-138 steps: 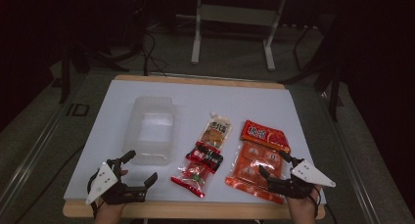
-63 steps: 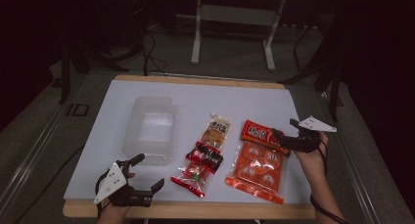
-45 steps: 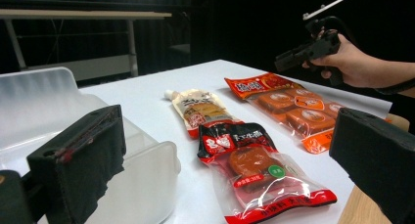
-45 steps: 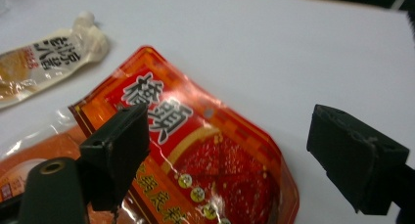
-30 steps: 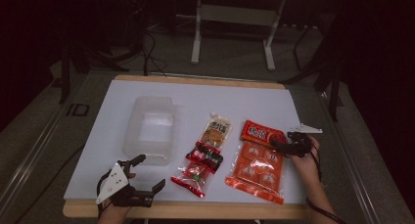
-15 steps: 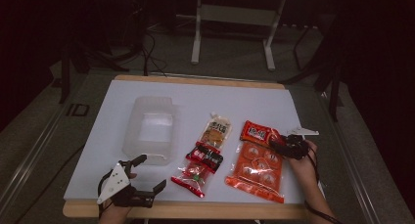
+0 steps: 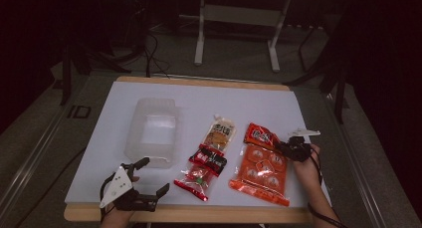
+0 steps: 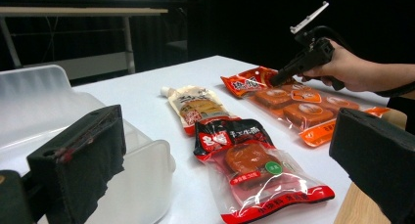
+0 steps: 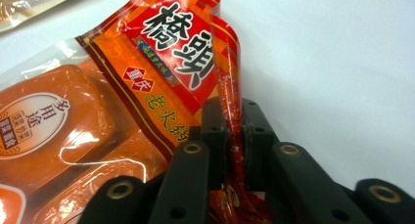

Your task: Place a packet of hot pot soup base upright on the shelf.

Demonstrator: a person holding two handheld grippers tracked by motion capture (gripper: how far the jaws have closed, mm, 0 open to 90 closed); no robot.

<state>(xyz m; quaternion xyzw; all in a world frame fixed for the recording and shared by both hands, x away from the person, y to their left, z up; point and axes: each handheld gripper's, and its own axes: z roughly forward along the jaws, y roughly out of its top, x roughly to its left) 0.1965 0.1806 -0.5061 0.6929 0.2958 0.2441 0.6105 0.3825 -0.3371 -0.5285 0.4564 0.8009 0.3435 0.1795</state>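
The orange snack pack [image 7: 261, 166] lies flat on the white tabletop [image 7: 298, 113], toward your right, with its red top flap [image 9: 195, 53] at the far end. Your right hand-held gripper [image 9: 230, 131] has just been closing, and in the right gripper view its jaws are now pressed together on the pack's right edge near that flap, so the film stands up in a pinched fold between the pads. In the high view this right hand-held gripper [image 7: 287, 147] sits at the pack's upper right corner, with your hand [image 7: 307, 163] behind it on the tabletop.

Just left of the orange pack lie two more pouches: a red-trimmed clear pouch [image 7: 201, 171] nearer you and a pale spouted pouch [image 7: 220, 133] beyond it, their ends overlapping. Farther left stands a translucent plastic container [image 7: 152, 131].

Your left hand-held gripper [image 7: 144, 180] rests at the near left edge of the tabletop, its jaws spread wide with nothing between them; in the left gripper view the container's corner [image 8: 147, 175] lies just past its left pad [image 8: 83, 160].
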